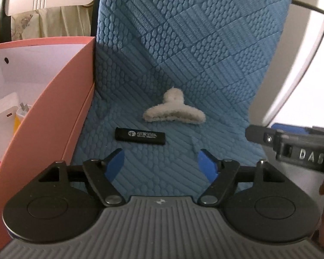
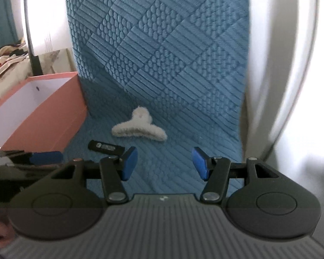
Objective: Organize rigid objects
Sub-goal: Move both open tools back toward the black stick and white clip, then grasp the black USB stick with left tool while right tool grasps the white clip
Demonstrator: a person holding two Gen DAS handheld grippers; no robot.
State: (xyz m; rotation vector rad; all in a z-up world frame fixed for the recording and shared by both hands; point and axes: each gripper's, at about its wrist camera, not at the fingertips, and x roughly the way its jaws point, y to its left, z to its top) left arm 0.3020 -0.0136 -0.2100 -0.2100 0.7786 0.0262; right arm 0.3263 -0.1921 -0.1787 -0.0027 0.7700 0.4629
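Note:
A fluffy off-white hair claw (image 1: pixel 174 110) lies on the blue quilted cushion (image 1: pixel 183 43). Just in front of it lies a small black lighter (image 1: pixel 140 136) with white print. My left gripper (image 1: pixel 162 164) hovers a short way before the lighter, open, with nothing between its blue pads. In the right wrist view the hair claw (image 2: pixel 139 127) and the lighter (image 2: pixel 105 147) lie ahead and to the left of my right gripper (image 2: pixel 165 164), which is open and empty. The right gripper's finger (image 1: pixel 291 142) shows at the right edge of the left wrist view.
A pink box (image 1: pixel 60 99) with a white inside stands open at the left of the cushion; a white charger (image 1: pixel 8 106), a yellow item and something red lie in it. The chair's black frame (image 1: pixel 308 49) curves at the right. Cloth lies behind at the left.

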